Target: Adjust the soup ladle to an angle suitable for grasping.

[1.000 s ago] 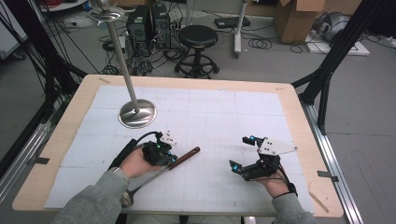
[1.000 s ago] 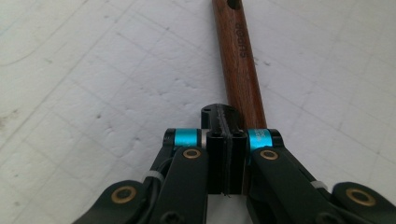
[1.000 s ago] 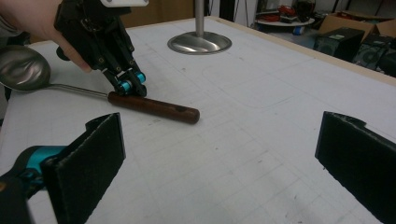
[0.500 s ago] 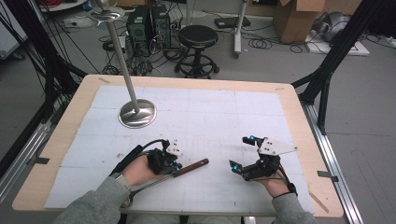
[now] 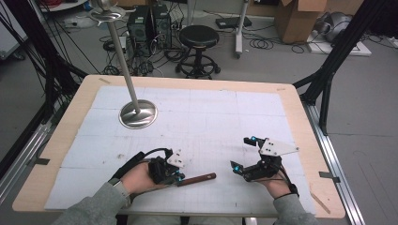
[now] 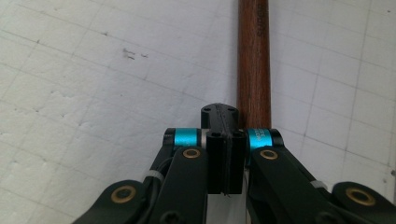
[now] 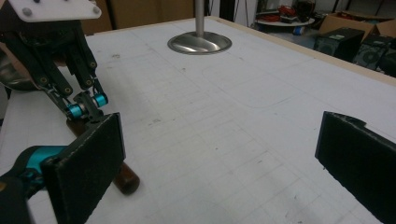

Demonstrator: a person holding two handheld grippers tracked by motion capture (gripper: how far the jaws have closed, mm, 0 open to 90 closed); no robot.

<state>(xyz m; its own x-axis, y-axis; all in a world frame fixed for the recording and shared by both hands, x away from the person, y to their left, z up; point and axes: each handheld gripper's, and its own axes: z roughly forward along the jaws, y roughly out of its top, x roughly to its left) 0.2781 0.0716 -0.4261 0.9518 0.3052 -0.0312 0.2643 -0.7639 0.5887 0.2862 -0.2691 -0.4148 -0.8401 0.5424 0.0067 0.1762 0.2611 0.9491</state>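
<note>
Wooden handle (image 5: 197, 178): round, dark red-brown, smooth, faint printing along it; it lies flat on the table (image 5: 300, 108) near the front edge, rounded end toward the right gripper (image 5: 241, 154). Left gripper (image 5: 179, 178) sits at the handle's other end, jaws clenched together; in the left gripper view the handle runs beside the closed tips, so whether it is pinched I cannot tell. Right gripper: jaws spread wide, flat black foam-like pads, nothing between them. Table surface: white gridded sheet, scuffed, pale wood border. Polished metal stand (image 5: 137, 114), round base, slim pole, far left. Beyond: grey floor, black stool (image 5: 199, 37), cables, cardboard boxes.
</note>
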